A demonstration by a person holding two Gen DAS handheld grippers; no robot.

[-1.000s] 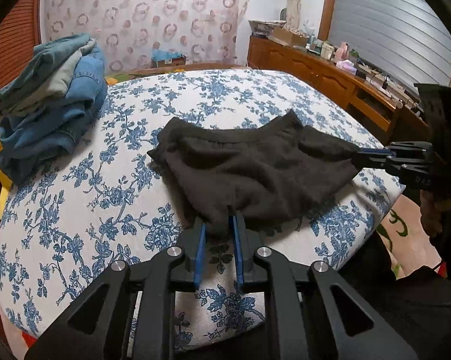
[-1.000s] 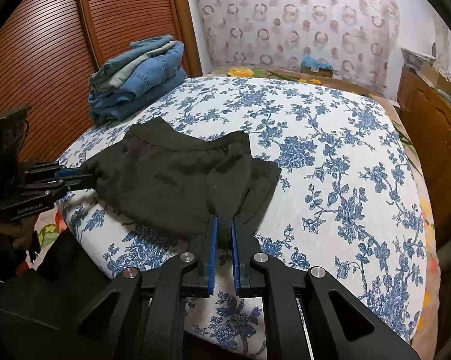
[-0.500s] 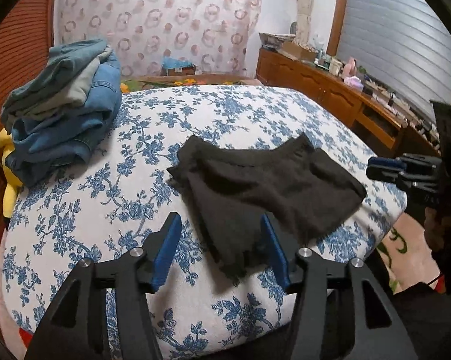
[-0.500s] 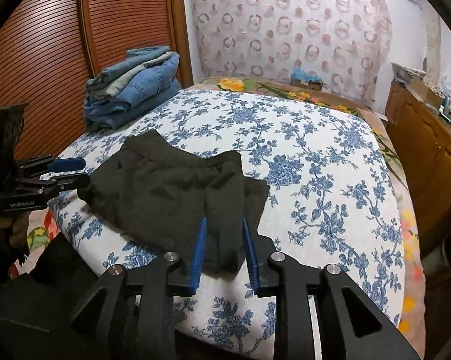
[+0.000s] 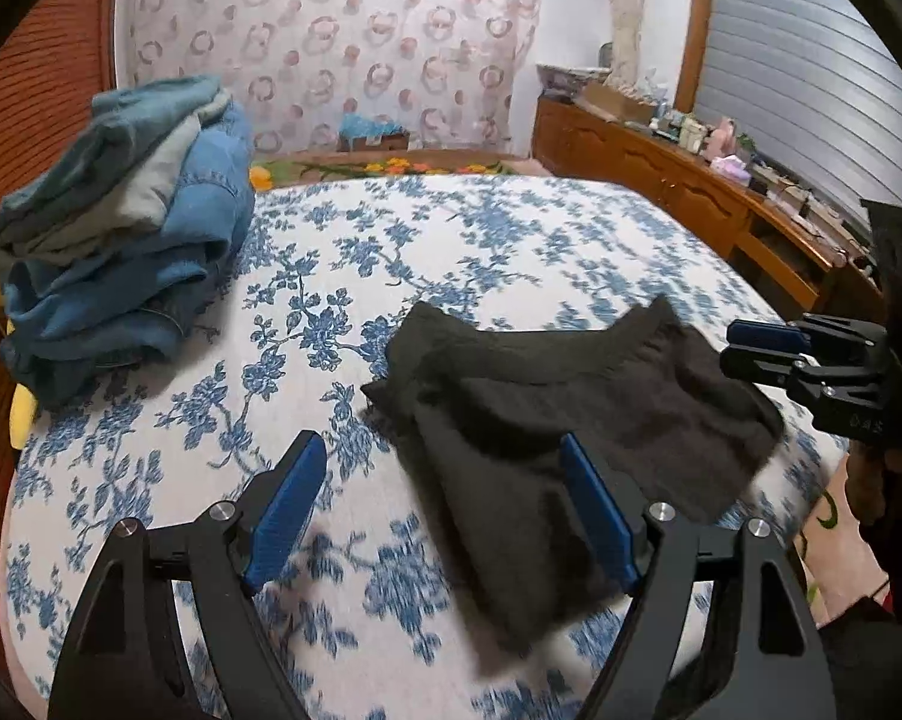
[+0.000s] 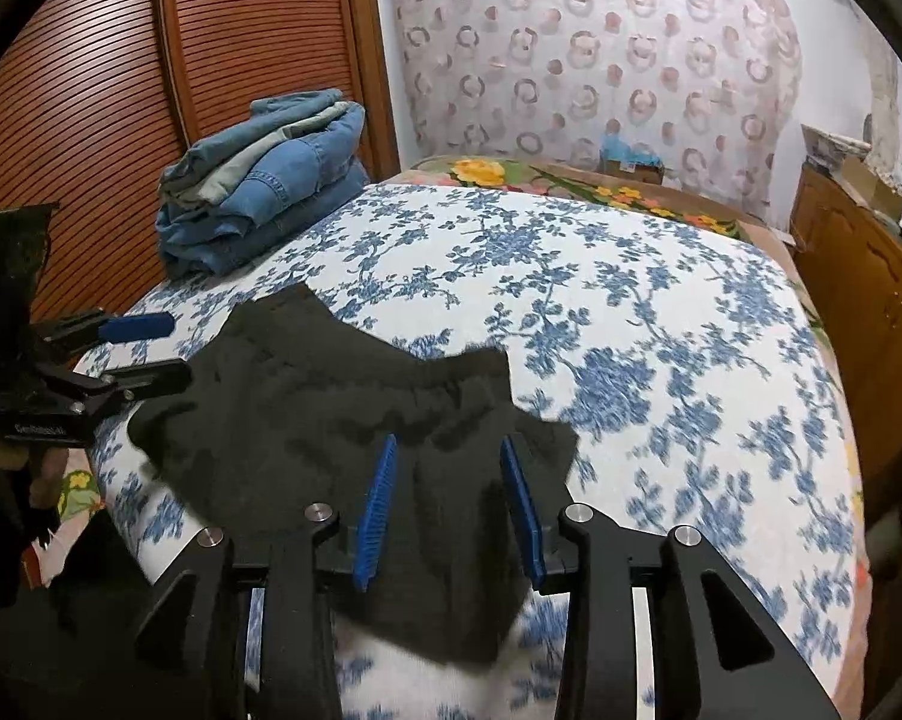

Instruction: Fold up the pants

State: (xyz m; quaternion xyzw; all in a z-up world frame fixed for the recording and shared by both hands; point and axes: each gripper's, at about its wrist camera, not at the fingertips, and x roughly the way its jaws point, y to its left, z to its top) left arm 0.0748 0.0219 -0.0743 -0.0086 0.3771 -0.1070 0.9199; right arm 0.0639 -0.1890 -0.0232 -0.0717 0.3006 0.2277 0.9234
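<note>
Folded black pants (image 5: 571, 414) lie flat on the bed near its front edge. My left gripper (image 5: 442, 450) hovers over their left end, its jaws wide and still opening. Only the right blue pad (image 5: 595, 516) is over the cloth, and nothing is pinched. In the right wrist view the same pants (image 6: 307, 408) lie under my right gripper (image 6: 448, 450). Its jaws are partly apart and opening, with cloth below them but not pressed. Each gripper also shows from the side in the other's view: the right gripper (image 5: 763, 348) and the left gripper (image 6: 145, 348).
The bed has a white cover with blue flowers (image 5: 451, 240). A stack of folded jeans (image 5: 127, 240) sits at its far left corner, beside a slatted wooden door (image 6: 91, 90). A cluttered wooden sideboard (image 5: 661, 174) runs along the right side.
Both grippers were shut on the pants' near edge a second ago. They have let go, opened their jaws and drawn back a little, and the pants now rest loose on the bed.
</note>
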